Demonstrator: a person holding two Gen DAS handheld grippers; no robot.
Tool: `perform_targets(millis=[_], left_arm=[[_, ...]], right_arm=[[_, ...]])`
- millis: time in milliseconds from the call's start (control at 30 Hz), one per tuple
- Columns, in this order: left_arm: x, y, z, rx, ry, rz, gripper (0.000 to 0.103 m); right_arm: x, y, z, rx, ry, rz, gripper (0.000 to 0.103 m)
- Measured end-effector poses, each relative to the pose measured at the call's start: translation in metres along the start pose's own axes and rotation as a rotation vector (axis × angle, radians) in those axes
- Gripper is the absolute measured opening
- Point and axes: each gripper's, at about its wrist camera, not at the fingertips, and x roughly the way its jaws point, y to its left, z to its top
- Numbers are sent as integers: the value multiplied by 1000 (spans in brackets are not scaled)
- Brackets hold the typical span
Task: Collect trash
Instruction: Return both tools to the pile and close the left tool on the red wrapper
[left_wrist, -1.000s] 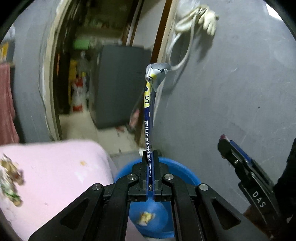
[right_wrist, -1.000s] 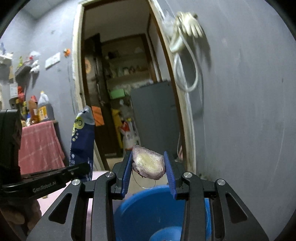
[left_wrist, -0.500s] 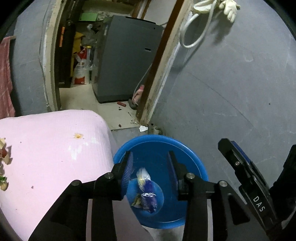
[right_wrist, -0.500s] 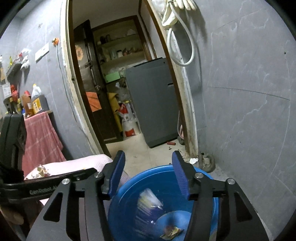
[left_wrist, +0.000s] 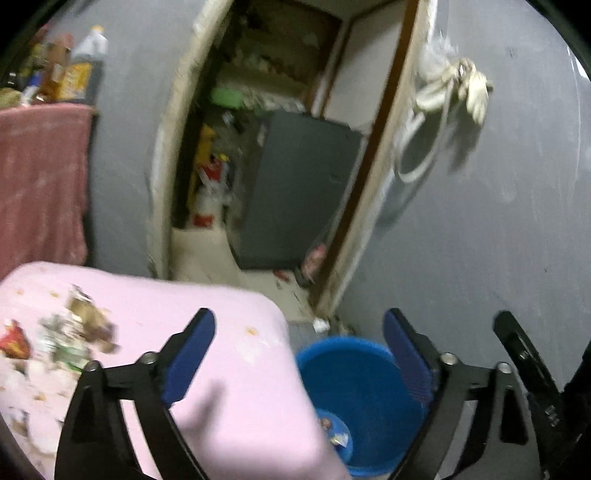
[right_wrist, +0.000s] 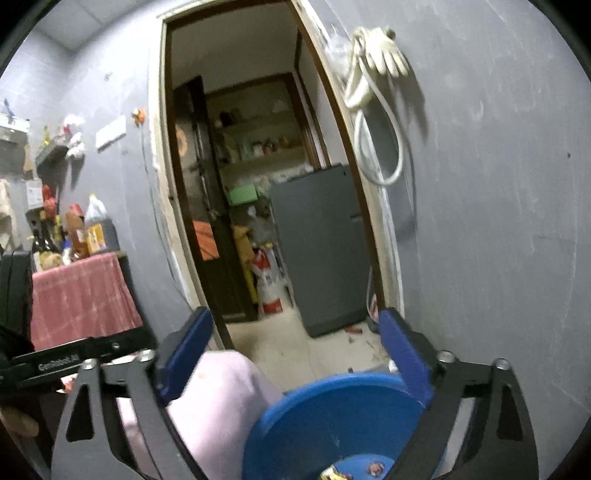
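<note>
My left gripper (left_wrist: 297, 334) is wide open and empty, above the corner of the pink-covered table (left_wrist: 207, 369) and the blue bucket (left_wrist: 369, 391) on the floor beside it. Wrappers (left_wrist: 334, 434) lie in the bucket's bottom. A blurred pile of trash (left_wrist: 70, 332) lies on the pink cloth at the left. My right gripper (right_wrist: 295, 338) is wide open and empty above the same bucket (right_wrist: 332, 413), with scraps (right_wrist: 351, 470) on its bottom. The right gripper's finger (left_wrist: 528, 365) shows at the right in the left wrist view.
A grey wall (right_wrist: 498, 221) stands right of the bucket, with a hose and gloves (right_wrist: 376, 66) hung on it. A doorway (right_wrist: 258, 221) behind leads to a grey cabinet (right_wrist: 321, 243). A red-covered shelf with bottles (right_wrist: 81, 280) stands at the left.
One second ago the left gripper held a blue wrapper and the right a round peel; both opened and dropped them into the bucket. Both have since opened wider and the left swung towards the table.
</note>
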Motion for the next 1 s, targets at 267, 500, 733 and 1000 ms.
perform_targets(millis=[267,500,733,1000], left_arm=[[-68,39,16,6,-176,102,101],[-119,69,19,26,-264,169,101],[-160,110,14,45,-322,266,101],[-187,160,-4,52,-342,360,101]], right_arm=[[-17,51,20,-60,-93,89,103],[-22,104,25,-105,-143,164,103],[-26,155,17,-131,-180,238,103],[-14,201,-3,-179,-153,283,103]])
